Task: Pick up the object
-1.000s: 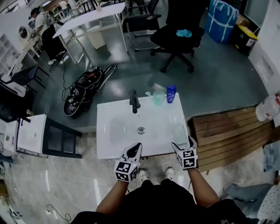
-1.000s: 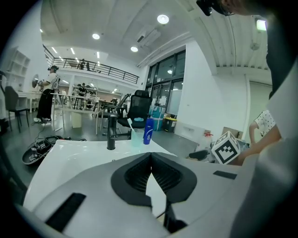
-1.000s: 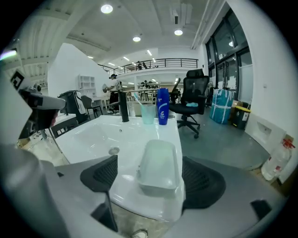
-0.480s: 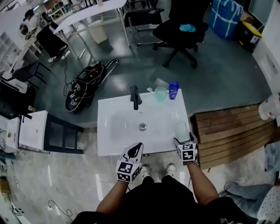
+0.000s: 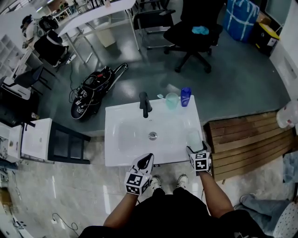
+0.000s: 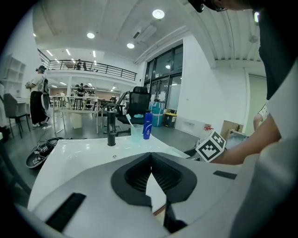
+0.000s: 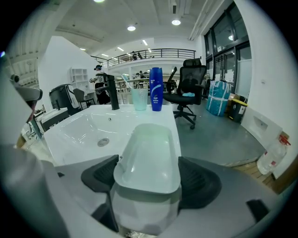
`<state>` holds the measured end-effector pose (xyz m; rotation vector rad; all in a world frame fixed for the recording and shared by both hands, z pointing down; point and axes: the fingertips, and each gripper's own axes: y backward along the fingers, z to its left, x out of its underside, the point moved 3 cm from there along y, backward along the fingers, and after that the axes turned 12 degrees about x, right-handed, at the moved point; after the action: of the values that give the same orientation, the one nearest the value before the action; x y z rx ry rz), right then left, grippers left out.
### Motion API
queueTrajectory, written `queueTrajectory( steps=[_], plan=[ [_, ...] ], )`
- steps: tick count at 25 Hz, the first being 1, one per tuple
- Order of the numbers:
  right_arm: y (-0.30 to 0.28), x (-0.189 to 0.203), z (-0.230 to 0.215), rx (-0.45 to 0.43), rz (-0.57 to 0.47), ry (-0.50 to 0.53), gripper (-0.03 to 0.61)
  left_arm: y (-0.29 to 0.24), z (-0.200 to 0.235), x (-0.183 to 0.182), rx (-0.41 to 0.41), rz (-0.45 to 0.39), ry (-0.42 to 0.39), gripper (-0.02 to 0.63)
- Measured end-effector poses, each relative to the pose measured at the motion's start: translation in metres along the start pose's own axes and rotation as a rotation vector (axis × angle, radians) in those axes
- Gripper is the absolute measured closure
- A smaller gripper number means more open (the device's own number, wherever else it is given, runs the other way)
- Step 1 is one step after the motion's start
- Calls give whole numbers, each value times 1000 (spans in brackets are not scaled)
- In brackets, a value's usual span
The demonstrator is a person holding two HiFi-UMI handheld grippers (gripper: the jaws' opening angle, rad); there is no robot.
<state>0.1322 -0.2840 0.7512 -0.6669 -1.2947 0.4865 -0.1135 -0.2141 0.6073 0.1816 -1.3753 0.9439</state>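
Pale mint, translucent oblong dish (image 7: 149, 144) lies on the white sink's (image 5: 114, 153) right rim. We note right gripper (image 7: 148, 173) fingers spread against its two sides, seemingly gripping. Left gripper (image 6: 150, 162) fingers closed together, empty.

Pale green oblong dish (image 7: 148, 153) lies flat on sink's (image 7: 70, 128) right ledge.

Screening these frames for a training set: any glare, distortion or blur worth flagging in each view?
Head view: evenly lit, sharp, mild bowing at the edges, sheen on the sink. Left gripper view: heavy fisheye, black corners, ceiling lamps blown out. Right gripper view: same fisheye; soft highlights on the glossy dish in the right hand-held gripper.
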Motion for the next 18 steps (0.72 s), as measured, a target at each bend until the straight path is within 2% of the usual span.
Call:
queueTrajectory(
  steps=[8, 18],
  plan=[
    [9, -9, -2, 8, -49, -27, 173, 2, -2, 1, -1, 0, -9, 595],
    [52, -68, -7, 20, -204, -27, 175, 0, -4, -4, 7, -20, -18, 595]
  ],
)
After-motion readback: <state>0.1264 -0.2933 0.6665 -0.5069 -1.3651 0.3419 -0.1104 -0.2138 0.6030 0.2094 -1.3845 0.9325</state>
